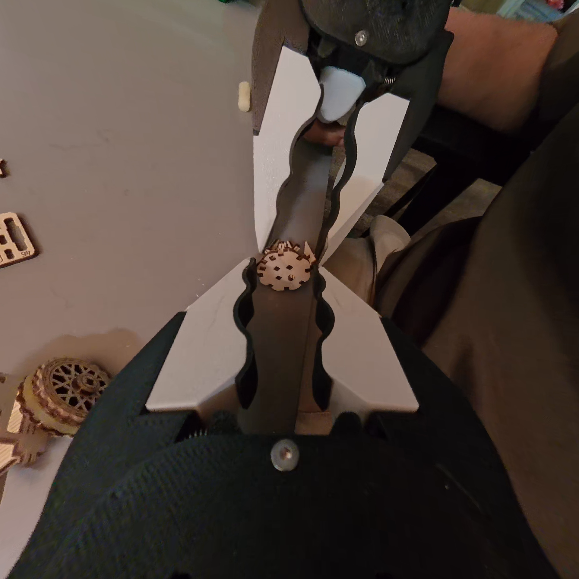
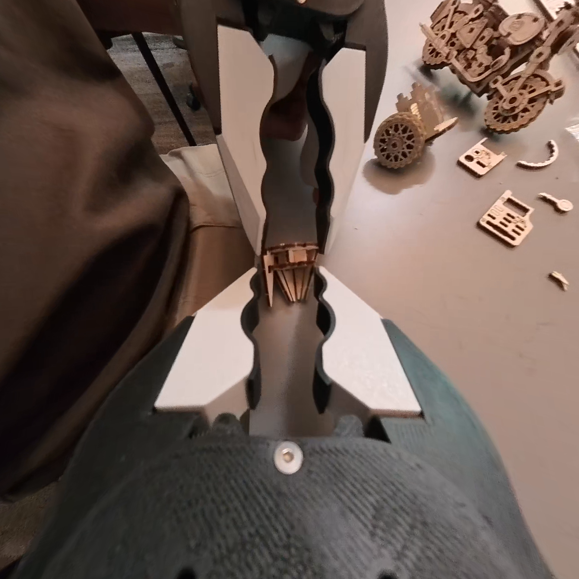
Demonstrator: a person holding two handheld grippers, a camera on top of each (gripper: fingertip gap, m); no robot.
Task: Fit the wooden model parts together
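Both grippers meet tip to tip over the near edge of the surface (image 1: 125, 125), the left gripper (image 1: 283, 275) and right gripper (image 2: 286, 283) fingers both squeezing the small wooden gear piece (image 1: 283, 272), so next comes a gentle, straight push together.

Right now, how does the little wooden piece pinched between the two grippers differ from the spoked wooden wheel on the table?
The little wooden piece is lifted, gripped from both sides by the left gripper and right gripper; the spoked wheel rests on the grey table, untouched. The piece has a notched disc face with small holes; the wheel has open spokes and looks larger. Both are pale cut wood.
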